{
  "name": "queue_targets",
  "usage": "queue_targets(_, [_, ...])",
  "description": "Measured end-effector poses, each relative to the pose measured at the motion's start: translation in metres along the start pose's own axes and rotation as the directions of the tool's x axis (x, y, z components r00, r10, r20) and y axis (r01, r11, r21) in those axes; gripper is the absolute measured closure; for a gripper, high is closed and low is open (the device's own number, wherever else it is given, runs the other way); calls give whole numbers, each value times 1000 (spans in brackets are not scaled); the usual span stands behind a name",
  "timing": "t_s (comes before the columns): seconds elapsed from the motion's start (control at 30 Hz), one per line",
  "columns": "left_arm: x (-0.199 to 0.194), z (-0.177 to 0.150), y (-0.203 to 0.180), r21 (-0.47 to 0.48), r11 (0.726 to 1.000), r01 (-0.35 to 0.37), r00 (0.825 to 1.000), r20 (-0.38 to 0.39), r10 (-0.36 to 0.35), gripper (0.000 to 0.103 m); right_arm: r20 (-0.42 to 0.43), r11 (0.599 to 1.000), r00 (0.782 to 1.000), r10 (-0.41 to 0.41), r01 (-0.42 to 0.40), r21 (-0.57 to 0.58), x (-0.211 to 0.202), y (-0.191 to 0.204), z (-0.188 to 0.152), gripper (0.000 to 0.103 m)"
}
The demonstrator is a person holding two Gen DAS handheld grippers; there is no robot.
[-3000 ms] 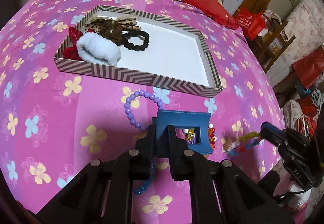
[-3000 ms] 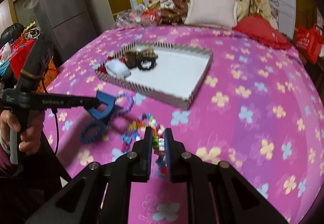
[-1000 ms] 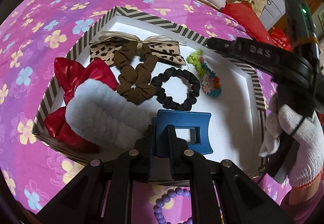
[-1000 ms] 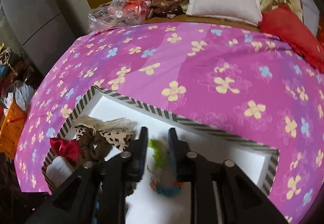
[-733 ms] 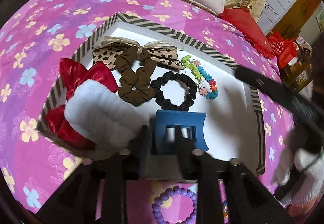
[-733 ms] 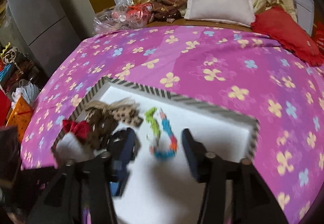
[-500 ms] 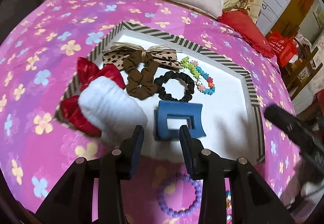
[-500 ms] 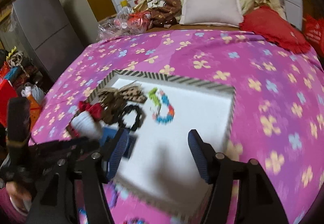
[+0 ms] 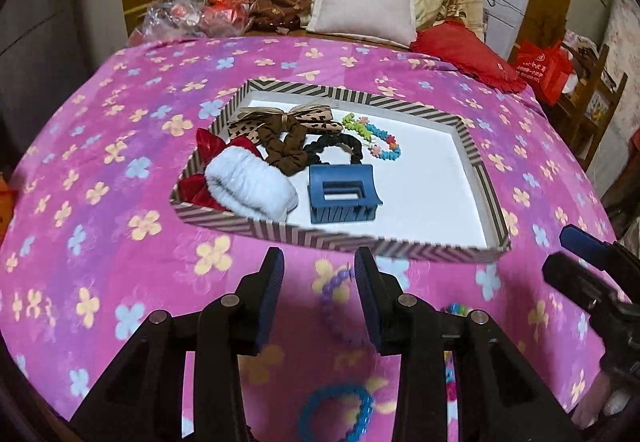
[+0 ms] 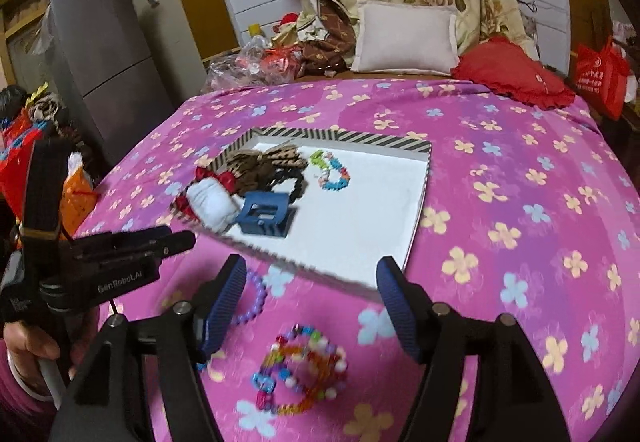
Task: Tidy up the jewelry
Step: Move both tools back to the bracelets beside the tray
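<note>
On the bed, over the pink flowered bedspread (image 9: 120,226), a striped tray (image 9: 400,246) is sitting with hair things gathered in its left part: a red bow (image 9: 208,146), a white fluffy band (image 9: 252,182), a brown scrunchie (image 9: 288,154), a leopard bow (image 9: 316,116) and a black scrunchie (image 9: 336,142). A blue hair claw (image 9: 342,194) is lying just in front of the black scrunchie, and a bright flower bracelet (image 9: 376,136) is resting just right of it on the white tray floor.

The left tongs (image 9: 318,282) are hanging partly open in front of the tray's near wall, gripping nothing; a purple bead bracelet (image 9: 336,306) is showing on the bedspread behind the gap. A blue bead ring (image 9: 340,410) is lying nearer the camera.

The right tongs (image 10: 312,298) are spreading wider at this moment, with nothing between the pads. Below them a heap of mixed colourful bracelets (image 10: 300,374) is lying on the bedspread, near the tray's front corner. A hand (image 10: 28,346) is gripping the left tool's handle at the left edge.
</note>
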State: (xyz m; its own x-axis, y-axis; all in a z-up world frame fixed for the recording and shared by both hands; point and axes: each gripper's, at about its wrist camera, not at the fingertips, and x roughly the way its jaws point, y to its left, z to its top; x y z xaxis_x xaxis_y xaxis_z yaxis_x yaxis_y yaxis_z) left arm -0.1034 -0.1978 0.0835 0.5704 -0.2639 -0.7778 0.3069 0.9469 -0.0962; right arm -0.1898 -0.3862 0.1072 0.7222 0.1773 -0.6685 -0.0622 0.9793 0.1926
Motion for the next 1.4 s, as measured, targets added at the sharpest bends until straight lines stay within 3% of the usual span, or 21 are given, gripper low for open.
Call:
queue_targets(0.4, [-25, -33, 1, 10, 1000, -13, 1000, 23, 13, 70, -60, 1000, 998, 0, 0, -1, -12, 15, -44, 27])
queue_targets(0.6, [-30, -42, 1, 1, 1000, -14, 1000, 20, 14, 70, -85, 994, 995, 48, -40, 98, -11, 7, -55, 27])
queue_targets(0.93, [-32, -50, 3, -8, 1000, -16, 1000, 15, 16, 70, -87, 1000, 996, -15, 17, 25, -20, 18, -59, 27])
queue_targets(1.4, [-33, -54, 6, -8, 1000, -23, 1000, 10, 23, 70, -116, 1000, 993, 8, -5, 22, -19, 18, -69, 27])
